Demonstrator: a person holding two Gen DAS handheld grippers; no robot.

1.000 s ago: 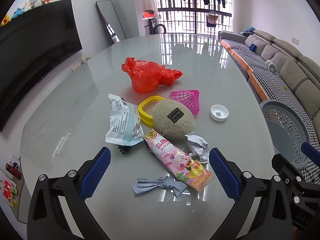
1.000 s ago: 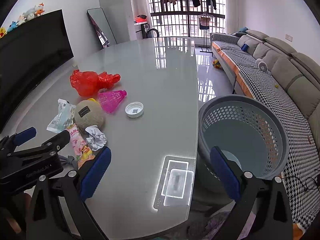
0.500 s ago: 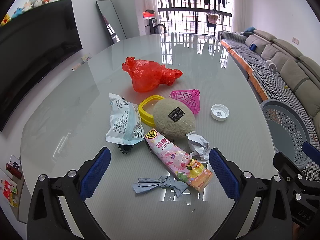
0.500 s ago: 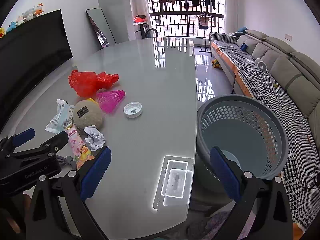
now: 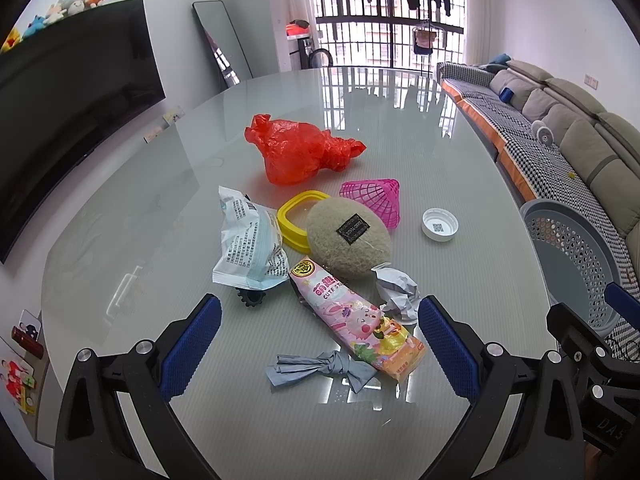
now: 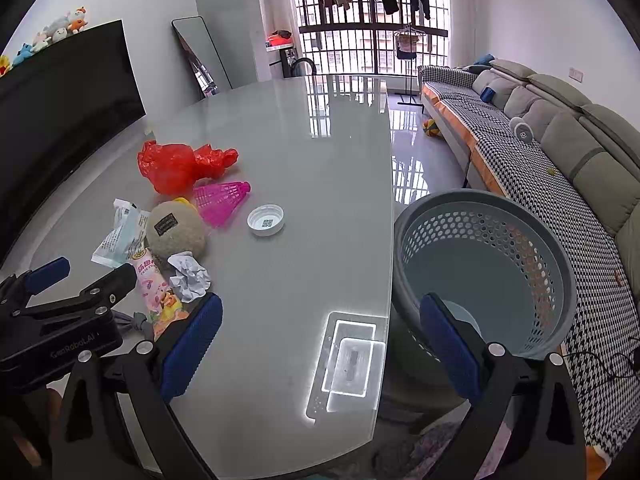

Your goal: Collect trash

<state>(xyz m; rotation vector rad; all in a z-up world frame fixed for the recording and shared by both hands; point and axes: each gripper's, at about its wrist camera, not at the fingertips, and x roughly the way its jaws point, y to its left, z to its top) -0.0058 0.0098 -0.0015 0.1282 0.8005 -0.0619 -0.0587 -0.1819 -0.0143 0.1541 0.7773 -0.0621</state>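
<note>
Almost nothing has changed vs a sec ago: both views only creep a little closer to the pile, trash lies as it did, so no pick has begun and the grey basket (image 6: 480, 264) off the table's right edge holds no trash I can see.

Relative to the fuzzy ball (image 5: 348, 236): red bag (image 5: 300, 152) beyond it, white wrapper (image 5: 250, 244) to its left, pink snack pack (image 5: 356, 320) in front, paper wad (image 5: 396, 292) front-right, cap (image 5: 439, 225) to its right.

Left gripper (image 5: 318, 342): fingers wide apart, holding nothing, above the near pack end. Right gripper (image 6: 320, 344): wide apart too, empty, over bare table nr basket.
</note>
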